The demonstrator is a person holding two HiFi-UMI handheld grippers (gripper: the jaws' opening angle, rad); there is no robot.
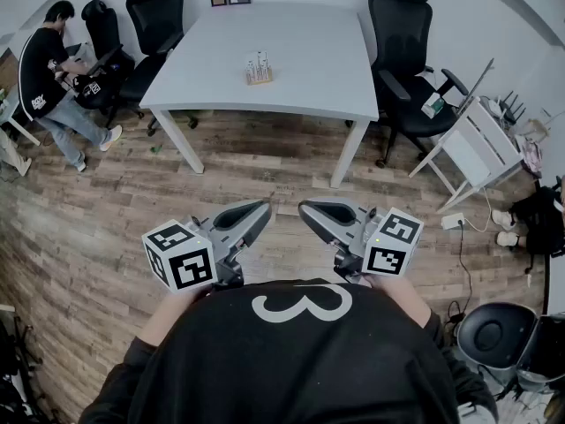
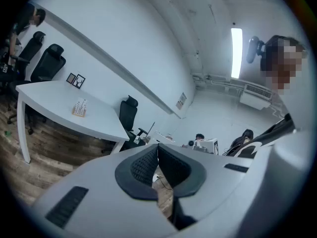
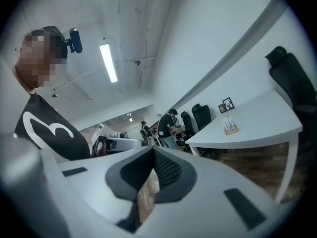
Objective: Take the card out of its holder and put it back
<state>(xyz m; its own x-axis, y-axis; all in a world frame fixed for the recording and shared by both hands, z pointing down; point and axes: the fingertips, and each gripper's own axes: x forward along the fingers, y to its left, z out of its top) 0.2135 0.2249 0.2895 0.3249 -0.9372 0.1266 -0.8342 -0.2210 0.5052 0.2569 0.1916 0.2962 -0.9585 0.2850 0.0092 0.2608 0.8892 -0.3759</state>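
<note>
my left gripper [image 1: 262, 208] is clenched on nothing, held close to my chest over the wooden floor [image 1: 106, 210], so i judge the task has not begun. the card [image 1: 257, 61] stands upright in its holder [image 1: 258, 78] on the white table [image 1: 309, 60], well apart from both grippers; the holder seems to carry more than one card. my right gripper [image 1: 305, 207] is likewise closed and empty, so approach, pull and return all remain.
</note>
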